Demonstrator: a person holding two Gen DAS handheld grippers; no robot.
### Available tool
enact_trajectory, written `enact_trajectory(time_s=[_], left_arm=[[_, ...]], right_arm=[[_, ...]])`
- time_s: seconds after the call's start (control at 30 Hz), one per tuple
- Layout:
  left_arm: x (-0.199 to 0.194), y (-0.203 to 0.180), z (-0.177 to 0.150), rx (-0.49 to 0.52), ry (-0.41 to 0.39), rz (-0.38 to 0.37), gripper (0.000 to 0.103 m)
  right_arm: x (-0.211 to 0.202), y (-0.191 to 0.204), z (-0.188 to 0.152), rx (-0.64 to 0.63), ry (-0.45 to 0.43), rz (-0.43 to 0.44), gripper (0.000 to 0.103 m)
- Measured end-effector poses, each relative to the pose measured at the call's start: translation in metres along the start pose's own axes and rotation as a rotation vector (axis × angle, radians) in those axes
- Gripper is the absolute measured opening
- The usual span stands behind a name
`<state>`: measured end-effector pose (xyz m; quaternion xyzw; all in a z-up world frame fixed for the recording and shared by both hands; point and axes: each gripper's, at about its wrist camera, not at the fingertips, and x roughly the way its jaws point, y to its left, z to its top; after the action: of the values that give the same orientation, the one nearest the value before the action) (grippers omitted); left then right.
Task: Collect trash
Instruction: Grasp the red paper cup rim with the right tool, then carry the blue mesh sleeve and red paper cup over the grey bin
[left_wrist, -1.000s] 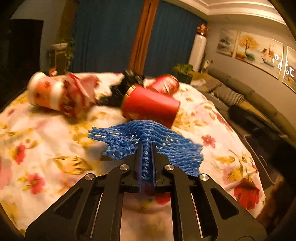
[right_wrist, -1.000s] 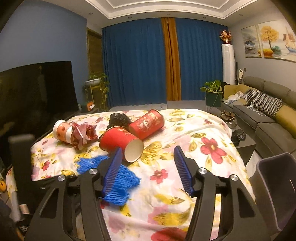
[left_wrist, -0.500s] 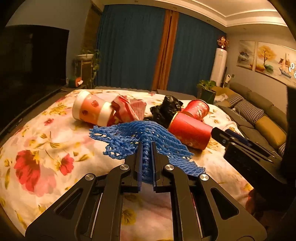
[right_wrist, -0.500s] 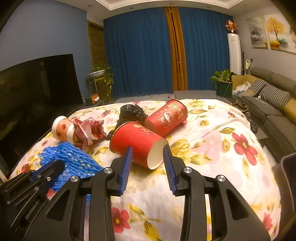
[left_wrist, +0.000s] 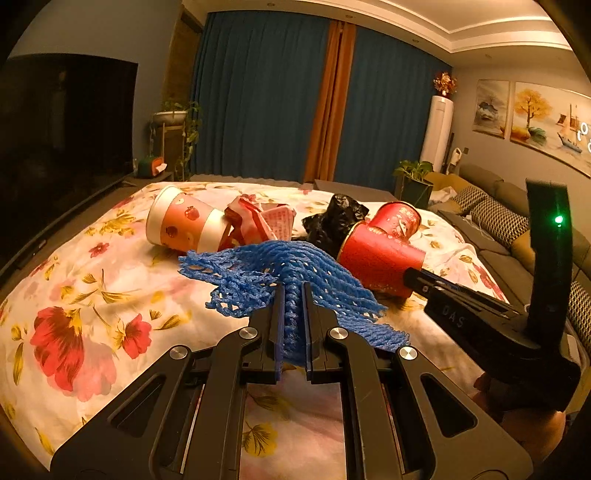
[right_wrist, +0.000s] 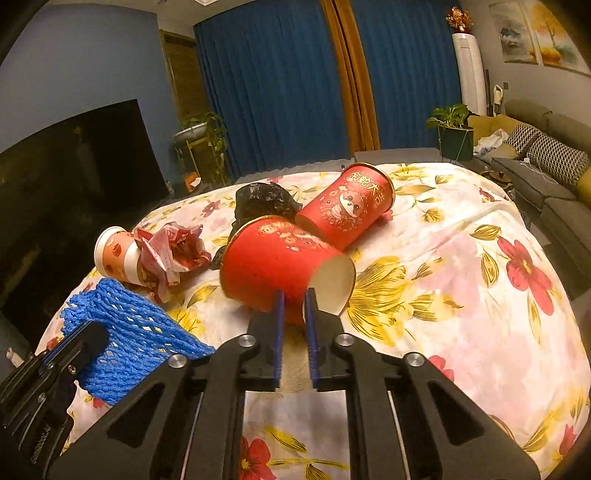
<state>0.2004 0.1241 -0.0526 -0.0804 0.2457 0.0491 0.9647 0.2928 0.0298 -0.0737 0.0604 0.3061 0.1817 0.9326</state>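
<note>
Your left gripper (left_wrist: 291, 295) pinches blue foam net (left_wrist: 280, 273), frame centre, for carrying; right gripper (right_wrist: 293, 302) fingers narrowed around red cup (right_wrist: 280, 258) rim, clamp unclear.

On the bed (right_wrist: 461, 258) two paper cups lie on their sides, the near cup (right_wrist: 280, 266) just before the far cup (right_wrist: 347, 206). The bag (right_wrist: 264, 201) lies behind them. Left of them lie the wrapper (right_wrist: 173, 247) and the small cup (right_wrist: 116, 253). The net (right_wrist: 136, 328) is nearest, at the left.

Left tongs (left_wrist: 292, 291) clamped; right tongs (right_wrist: 294, 299) nearly closed.
</note>
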Motion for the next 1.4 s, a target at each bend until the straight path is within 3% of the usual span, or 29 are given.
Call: enact_trajectory(time_s=[0.3,0.77,1.4], left_arm=[[0.0,-0.004,-0.002,0.01,0.009,0.006,0.008],[-0.019,-0.008,-0.011,0.007,0.006,0.022,0.008],[-0.049,-0.03,-0.016,0.029,-0.025,-0.01,0.008]], right_arm=[[-0.019,0.001,-0.002,-0.022,-0.032,0.013,0.006],[-0.086,-0.007,-0.018,-0.074,-0.108,0.031,0.005],[-0.149,-0.019,-0.037,-0.087,-0.169,-0.039,0.005]])
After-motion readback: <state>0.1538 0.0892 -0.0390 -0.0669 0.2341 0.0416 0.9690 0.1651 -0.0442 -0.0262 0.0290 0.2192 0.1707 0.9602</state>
